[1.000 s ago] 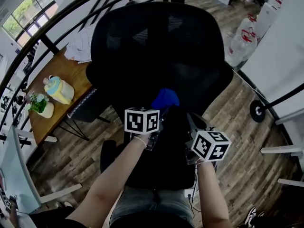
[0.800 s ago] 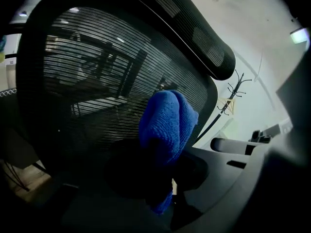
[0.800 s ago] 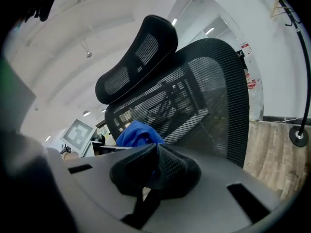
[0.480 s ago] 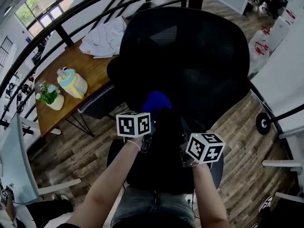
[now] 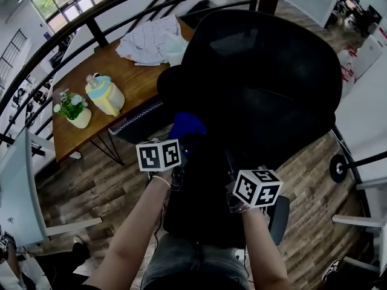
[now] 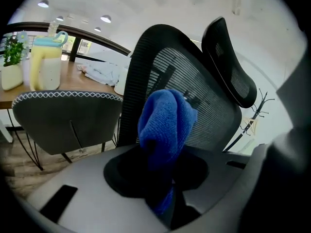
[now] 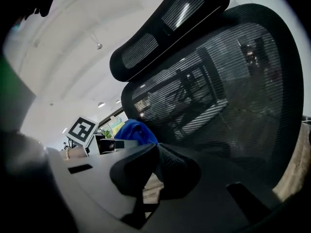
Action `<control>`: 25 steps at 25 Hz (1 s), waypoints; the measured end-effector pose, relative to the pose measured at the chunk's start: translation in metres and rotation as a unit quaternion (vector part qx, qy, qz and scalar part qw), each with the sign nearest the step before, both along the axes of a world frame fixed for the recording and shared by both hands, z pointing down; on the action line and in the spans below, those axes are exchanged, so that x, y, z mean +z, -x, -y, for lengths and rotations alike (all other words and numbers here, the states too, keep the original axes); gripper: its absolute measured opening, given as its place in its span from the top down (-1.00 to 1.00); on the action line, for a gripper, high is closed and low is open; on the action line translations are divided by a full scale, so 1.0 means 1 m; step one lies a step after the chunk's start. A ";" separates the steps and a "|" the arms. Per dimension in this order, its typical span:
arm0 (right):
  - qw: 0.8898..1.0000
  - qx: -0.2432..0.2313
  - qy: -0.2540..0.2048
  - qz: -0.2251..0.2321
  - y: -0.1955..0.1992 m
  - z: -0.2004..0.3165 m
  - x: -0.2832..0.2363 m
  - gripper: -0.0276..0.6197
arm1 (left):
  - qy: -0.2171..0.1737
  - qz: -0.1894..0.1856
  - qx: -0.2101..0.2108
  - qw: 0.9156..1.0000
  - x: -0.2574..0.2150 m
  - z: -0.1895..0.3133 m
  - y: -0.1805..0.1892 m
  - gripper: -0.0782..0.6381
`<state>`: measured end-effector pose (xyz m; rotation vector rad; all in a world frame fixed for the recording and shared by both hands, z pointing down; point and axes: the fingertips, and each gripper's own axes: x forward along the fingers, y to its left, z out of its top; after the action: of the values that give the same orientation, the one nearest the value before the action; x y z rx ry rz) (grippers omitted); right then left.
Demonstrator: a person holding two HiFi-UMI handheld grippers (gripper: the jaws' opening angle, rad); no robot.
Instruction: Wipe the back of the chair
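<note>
A black mesh office chair point(image 5: 260, 83) with a headrest point(image 6: 228, 64) fills the middle of the head view. My left gripper point(image 5: 183, 142) is shut on a bunched blue cloth point(image 5: 187, 125), which sits against the lower left part of the mesh back point(image 6: 204, 101). The cloth point(image 6: 165, 127) sticks up out of the closed left gripper point(image 6: 163, 178). My right gripper point(image 5: 233, 165) hovers lower, to the right of the left one. The right gripper point(image 7: 156, 166) is shut with nothing in it, close to the mesh back point(image 7: 218, 81). The blue cloth point(image 7: 136, 130) shows to its left.
A wooden table point(image 5: 121, 80) at the left carries a yellow jug point(image 5: 104, 94), a potted plant point(image 5: 72, 109) and a crumpled white cloth point(image 5: 154, 38). A dark chair point(image 5: 136, 125) is tucked under it. A black railing point(image 5: 91, 26) curves behind. White furniture legs point(image 5: 363, 186) stand on the right.
The view has swung so that the chair sits further right. My left gripper and the blue cloth have slid from the middle of the lower back towards its left edge. The right gripper followed.
</note>
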<state>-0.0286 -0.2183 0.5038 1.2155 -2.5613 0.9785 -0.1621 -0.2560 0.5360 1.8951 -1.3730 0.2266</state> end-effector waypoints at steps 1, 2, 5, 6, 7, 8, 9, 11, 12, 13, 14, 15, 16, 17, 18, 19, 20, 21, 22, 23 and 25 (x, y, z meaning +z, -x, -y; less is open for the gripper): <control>1.000 -0.004 0.000 0.000 0.004 0.000 0.000 0.82 | -0.001 0.000 -0.005 1.000 0.000 0.000 0.006 0.46; 1.000 -0.008 0.000 0.000 0.008 0.000 0.000 0.82 | -0.001 0.001 -0.011 1.000 -0.001 -0.001 0.012 0.46; 1.000 -0.017 0.000 0.000 0.021 0.000 0.000 0.82 | -0.001 0.002 -0.035 0.999 0.000 -0.004 0.032 0.46; 1.000 -0.020 0.000 0.000 0.025 -0.001 0.000 0.82 | -0.001 0.002 -0.044 0.999 0.001 -0.005 0.039 0.46; 1.000 -0.022 0.000 0.000 0.028 -0.002 0.000 0.82 | 0.000 0.001 -0.052 0.999 0.002 -0.007 0.044 0.46; 1.000 -0.025 0.001 0.001 0.031 -0.002 0.000 0.82 | 0.001 0.000 -0.059 0.998 0.003 -0.009 0.049 0.46; 1.000 -0.027 0.001 0.001 0.033 -0.002 0.000 0.82 | 0.002 -0.001 -0.065 0.998 0.004 -0.010 0.054 0.46; 1.000 -0.031 0.003 0.000 0.036 -0.003 0.002 0.82 | 0.003 0.001 -0.076 0.997 0.006 -0.014 0.062 0.46; 0.999 -0.032 0.004 0.000 0.036 -0.003 0.003 0.82 | 0.003 0.003 -0.080 0.997 0.006 -0.015 0.066 0.46; 0.999 -0.032 0.006 -0.001 0.037 -0.003 0.004 0.82 | 0.003 0.005 -0.083 0.996 0.006 -0.016 0.069 0.46; 0.999 -0.032 0.007 -0.001 0.037 -0.004 0.005 0.82 | 0.002 0.007 -0.084 0.996 0.006 -0.017 0.072 0.46; 0.999 -0.031 0.007 -0.001 0.037 -0.005 0.005 0.82 | 0.001 0.009 -0.082 0.997 0.006 -0.018 0.073 0.46; 1.000 -0.030 0.008 -0.001 0.037 -0.005 0.006 0.82 | 0.000 0.011 -0.078 0.997 0.005 -0.019 0.074 0.46; 1.000 -0.028 0.008 -0.001 0.036 -0.006 0.006 0.82 | -0.002 0.014 -0.074 0.997 0.004 -0.020 0.073 0.46; 1.000 -0.026 0.008 -0.001 0.034 -0.008 0.006 0.82 | -0.004 0.016 -0.068 0.998 0.002 -0.021 0.071 0.46; 1.000 -0.024 0.008 -0.002 0.032 -0.009 0.007 0.82 | -0.006 0.017 -0.062 0.998 0.001 -0.023 0.068 0.46; 1.000 -0.021 0.008 -0.002 0.030 -0.010 0.007 0.82 | -0.006 0.018 -0.056 0.998 0.001 -0.025 0.064 0.46; 1.000 -0.017 0.008 -0.003 0.027 -0.011 0.007 0.82 | -0.006 0.019 -0.048 0.999 0.001 -0.026 0.058 0.46; 1.000 -0.012 0.007 -0.003 0.023 -0.012 0.006 0.82 | -0.006 0.020 -0.039 0.999 0.001 -0.027 0.051 0.46; 1.000 -0.007 0.006 -0.002 0.019 -0.012 0.006 0.82 | -0.006 0.020 -0.029 0.999 0.000 -0.028 0.043 0.46; 1.000 0.006 0.004 -0.002 0.009 -0.013 0.004 0.82 | -0.008 0.017 -0.006 1.000 -0.001 -0.029 0.024 0.46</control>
<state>-0.0377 -0.2054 0.5077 1.2314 -2.5480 0.9874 -0.1858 -0.2274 0.5351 1.9028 -1.4124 0.2434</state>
